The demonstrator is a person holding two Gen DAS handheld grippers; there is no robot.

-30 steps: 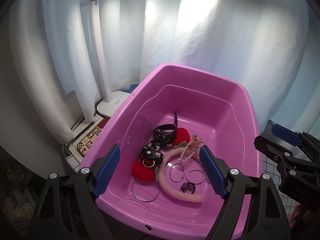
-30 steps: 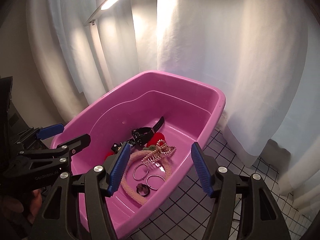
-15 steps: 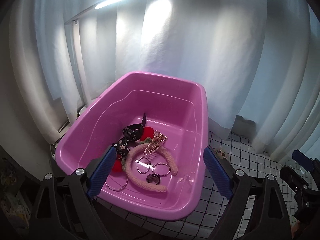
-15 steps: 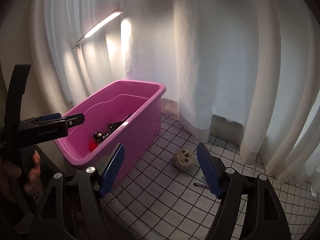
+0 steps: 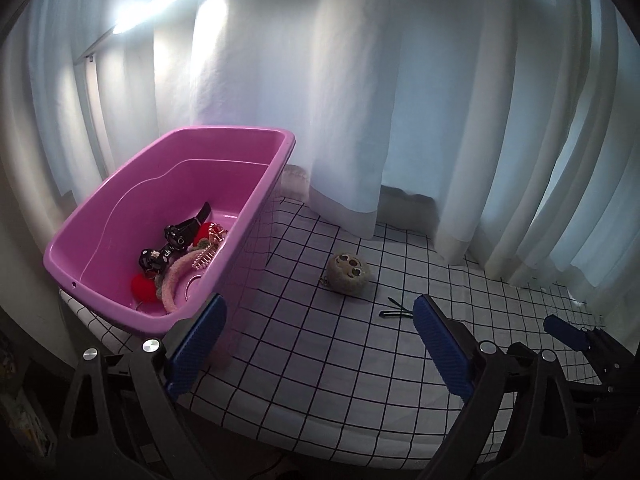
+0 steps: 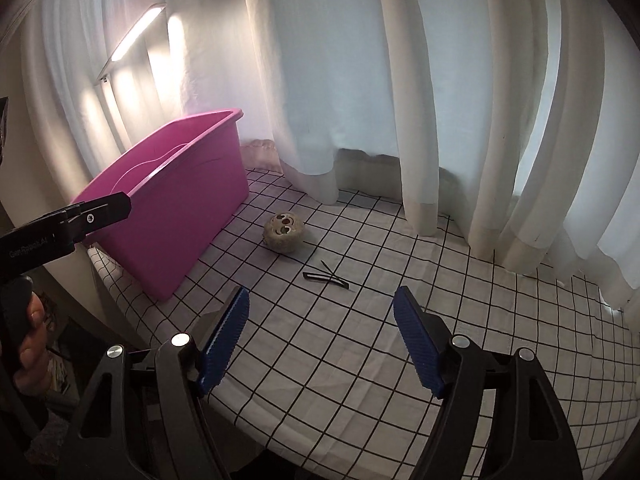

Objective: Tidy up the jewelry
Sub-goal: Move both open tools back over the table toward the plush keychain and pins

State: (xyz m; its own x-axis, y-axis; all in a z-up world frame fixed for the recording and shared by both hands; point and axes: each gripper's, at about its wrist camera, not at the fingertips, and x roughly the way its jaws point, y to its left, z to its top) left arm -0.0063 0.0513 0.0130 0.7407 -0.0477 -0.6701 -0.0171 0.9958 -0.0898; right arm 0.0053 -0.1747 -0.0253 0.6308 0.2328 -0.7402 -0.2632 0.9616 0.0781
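Observation:
A pink tub (image 5: pixel 276 168) (image 6: pixel 180 216) stands at the left on the checked tablecloth. It holds a fuzzy pink headband (image 5: pixel 176 276), black straps (image 5: pixel 176 240), red pompoms (image 5: pixel 142 286), a claw clip (image 5: pixel 204 258) and rings. A round fuzzy charm with eyes (image 5: pixel 347 274) (image 6: pixel 284 232) and black hairpins (image 5: pixel 394 308) (image 6: pixel 326 276) lie on the cloth. My left gripper (image 5: pixel 318 340) is open and empty, right of the tub. My right gripper (image 6: pixel 320 336) is open and empty, just short of the hairpins.
White curtains (image 5: pixel 360 100) (image 6: pixel 360 80) hang along the back of the table. A lit lamp bar (image 5: pixel 168 0) (image 6: pixel 136 36) reaches over the tub. The tablecloth's front edge (image 6: pixel 280 436) is close below my right gripper.
Both grippers have pulled back from above the tub and swung right. The charm and the hairpins on the cloth have come into view. Both stay open.

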